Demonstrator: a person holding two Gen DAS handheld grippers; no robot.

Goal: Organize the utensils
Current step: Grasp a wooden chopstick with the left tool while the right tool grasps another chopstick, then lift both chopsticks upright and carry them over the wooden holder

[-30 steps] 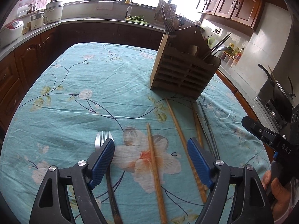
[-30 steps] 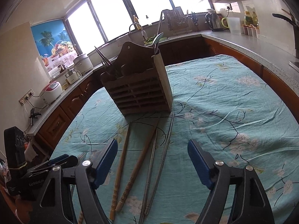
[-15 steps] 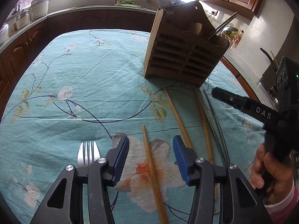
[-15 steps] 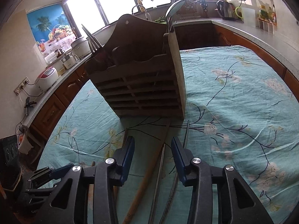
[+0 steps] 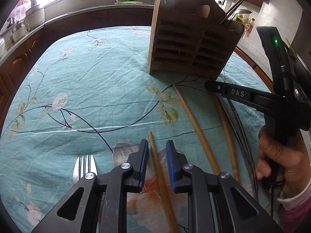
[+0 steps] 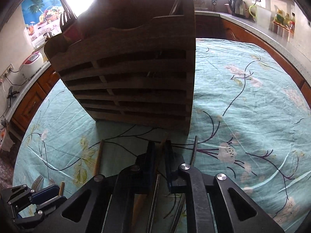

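Both claws apparently straddle chopsticks [image 5: 155, 156], unclamped

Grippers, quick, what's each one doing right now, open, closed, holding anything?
Left gripper: open, narrowed around a wooden chopstick, not yet clamped.
Right gripper: nearly shut around another wooden chopstick; a firm grip cannot be told.

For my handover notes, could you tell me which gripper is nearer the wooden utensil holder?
Right. The right gripper sits just before the wooden utensil holder, near its base; the left gripper straddles a chopstick farther back.
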